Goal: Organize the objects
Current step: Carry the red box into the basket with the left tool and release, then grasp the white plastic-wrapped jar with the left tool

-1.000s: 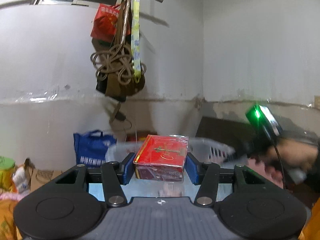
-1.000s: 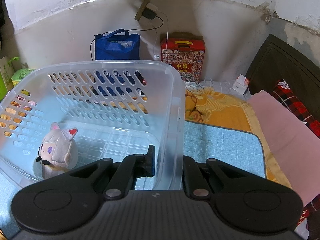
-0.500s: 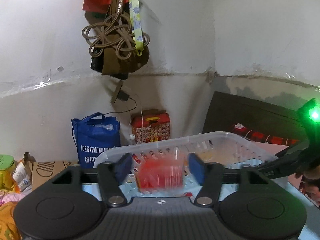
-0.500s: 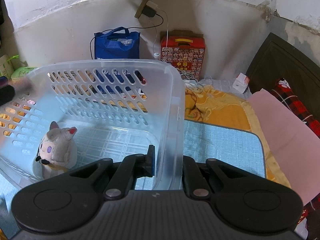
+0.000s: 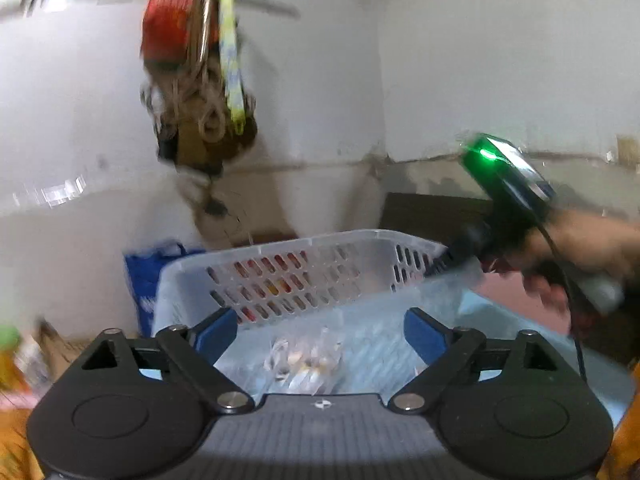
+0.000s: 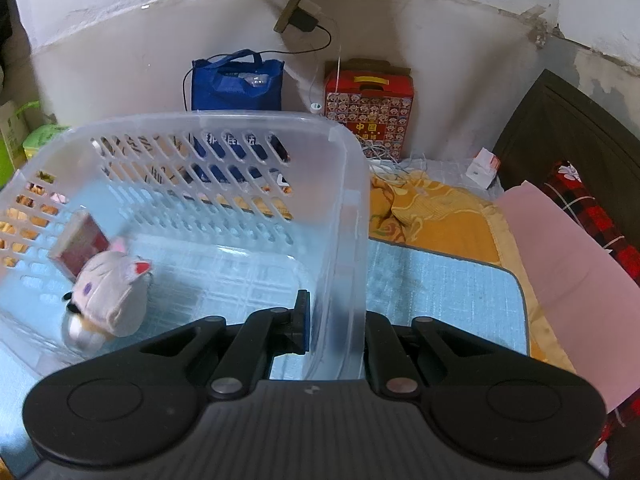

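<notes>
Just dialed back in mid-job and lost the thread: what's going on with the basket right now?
The right gripper is clamped on the near wall of the clear plastic basket, steadying it on the blue mat. The left gripper is open and empty above the basket. Inside, a red box lies tilted near the left wall, right behind a grey plush toy; both look motion-blurred, so they may not have settled.

I count one clear plastic basket (image 6: 348, 184), one plush cat toy (image 6: 110, 292), one red box (image 6: 82, 246), one blue tote bag (image 6: 236, 84), one red patterned carton (image 6: 370, 104)
</notes>
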`<state>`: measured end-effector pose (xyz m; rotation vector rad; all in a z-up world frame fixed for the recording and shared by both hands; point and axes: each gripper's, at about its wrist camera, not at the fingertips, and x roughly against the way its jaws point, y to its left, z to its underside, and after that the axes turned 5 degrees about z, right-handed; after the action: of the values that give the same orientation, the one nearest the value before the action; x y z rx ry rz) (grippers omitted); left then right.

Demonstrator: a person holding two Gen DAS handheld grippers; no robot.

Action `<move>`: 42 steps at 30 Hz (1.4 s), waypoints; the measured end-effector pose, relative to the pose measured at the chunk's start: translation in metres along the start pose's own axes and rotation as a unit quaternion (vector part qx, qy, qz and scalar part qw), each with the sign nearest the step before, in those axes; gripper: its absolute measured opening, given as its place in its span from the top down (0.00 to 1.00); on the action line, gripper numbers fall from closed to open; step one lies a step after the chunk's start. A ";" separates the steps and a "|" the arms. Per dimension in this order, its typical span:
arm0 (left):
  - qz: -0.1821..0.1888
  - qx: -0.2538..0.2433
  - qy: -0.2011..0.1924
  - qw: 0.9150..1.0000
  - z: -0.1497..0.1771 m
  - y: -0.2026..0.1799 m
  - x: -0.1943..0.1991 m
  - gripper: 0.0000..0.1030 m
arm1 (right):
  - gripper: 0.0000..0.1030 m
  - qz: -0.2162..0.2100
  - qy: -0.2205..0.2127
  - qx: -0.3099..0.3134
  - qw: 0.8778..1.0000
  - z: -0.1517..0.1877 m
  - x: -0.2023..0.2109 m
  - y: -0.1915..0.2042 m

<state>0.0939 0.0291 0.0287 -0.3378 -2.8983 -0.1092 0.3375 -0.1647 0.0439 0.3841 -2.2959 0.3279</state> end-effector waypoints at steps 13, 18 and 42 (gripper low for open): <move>0.088 0.013 0.048 0.995 0.065 -0.051 0.029 0.06 | 0.91 -0.002 0.002 0.000 1.000 -0.001 -0.001 0.000; 0.101 -0.002 0.056 0.993 0.071 -0.068 0.024 0.06 | 0.91 0.000 0.004 -0.002 1.000 -0.001 0.000 0.000; 0.068 0.027 0.051 0.996 0.079 -0.042 0.016 0.27 | 0.91 0.000 0.005 -0.008 1.000 0.001 0.001 -0.001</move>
<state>0.0523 -0.0006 -0.0468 -0.5037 -2.7624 -0.0260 0.3365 -0.1658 0.0435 0.3736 -2.2874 0.3105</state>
